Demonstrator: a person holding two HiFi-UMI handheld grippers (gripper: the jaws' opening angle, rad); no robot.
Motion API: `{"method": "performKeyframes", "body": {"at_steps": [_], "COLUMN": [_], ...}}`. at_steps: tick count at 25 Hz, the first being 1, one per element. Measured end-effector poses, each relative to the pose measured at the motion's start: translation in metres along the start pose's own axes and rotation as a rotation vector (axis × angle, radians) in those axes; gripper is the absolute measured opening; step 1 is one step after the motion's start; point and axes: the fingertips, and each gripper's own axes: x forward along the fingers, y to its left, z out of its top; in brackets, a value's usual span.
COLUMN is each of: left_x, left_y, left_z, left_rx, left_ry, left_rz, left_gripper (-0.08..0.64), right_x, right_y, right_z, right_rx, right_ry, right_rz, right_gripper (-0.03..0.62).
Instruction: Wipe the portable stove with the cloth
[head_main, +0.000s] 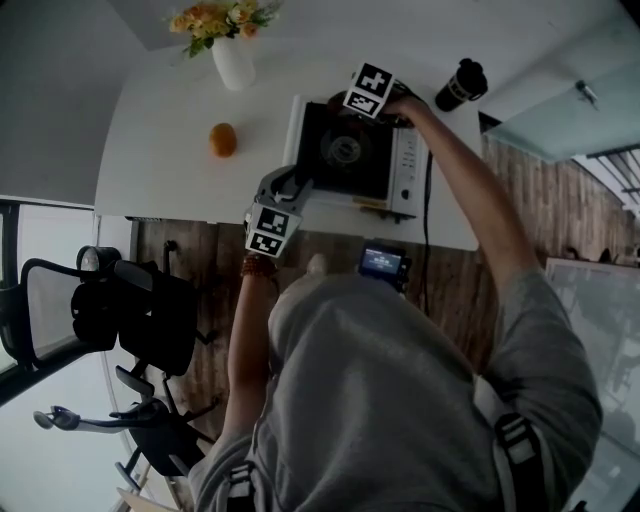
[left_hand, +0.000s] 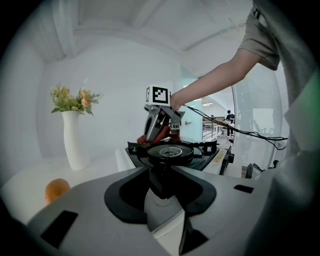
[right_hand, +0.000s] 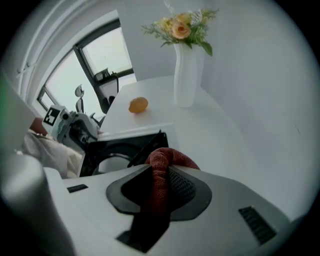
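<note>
A portable stove (head_main: 345, 150) is seen being wiped on a white worktop (head_main: 170, 140), where it stands close to the near edge and right of the middle. A rust-red cloth (right_hand: 159, 162) is pinched fast in the right tool (right_hand: 159, 175), whose jaws are closed on a bunched fold, and it is pressed down at the stove's far edge, beside the black pan support. The left tool (left_hand: 161, 187) is set on the stove's near left corner, its jaws part-way apart with the white casing between them, apparently clamped there to steady the appliance. The cloth is judged soft, light and limp, so it is best taken by a thick fold, as it is held here, with a wad left below the jaw tips to meet the surface. The stove is judged rigid but light enough to slide under a firm stroke, so a hold on its casing edge seems wise. The raised prongs of the pan support could snag the weave. A white vase of flowers (head_main: 233, 62) stands at the worktop's far edge, an orange (head_main: 222, 139) lies left of the stove, and a black tumbler (head_main: 460, 85) stands near the far right corner.
</note>
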Motion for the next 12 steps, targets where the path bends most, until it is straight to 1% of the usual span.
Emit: {"method": "performKeyframes", "body": {"at_steps": [2,3,7,8,9,11,12], "left_x": [0.000,0.000,0.000,0.000,0.000,-0.002,-0.004], "left_y": [-0.001,-0.001,0.001,0.001,0.000,-0.004,-0.004], "left_z": [0.000,0.001,0.000,0.000,0.000,0.001,0.002], "left_rx": [-0.001,-0.002,-0.003,-0.002,-0.001,-0.012,-0.033], "left_ry": [0.000,0.001,0.001,-0.001,-0.004,-0.011,-0.019], "left_rz": [0.002,0.001,0.002,0.002,-0.002,-0.031,-0.054], "left_gripper": [0.153,0.153,0.153,0.153,0.153,0.158,0.179], "right_x": [0.006,0.007,0.008,0.008,0.005,-0.012,-0.024], "right_y": [0.002,0.002,0.001,0.001,0.000,-0.006,-0.008], "right_z": [0.017,0.022,0.027,0.026,0.026,0.035,0.045], "right_rx": [0.051,0.072,0.080,0.070,0.054,0.021,0.014], "right_ry": [-0.079,-0.093,-0.092,-0.098,-0.109,-0.173,-0.228], "right_rz": [0.006,0.010,0.017,-0.002,-0.039,-0.164,-0.223], "right_gripper": [0.106,0.104,0.104,0.106,0.107,0.107,0.107]}}
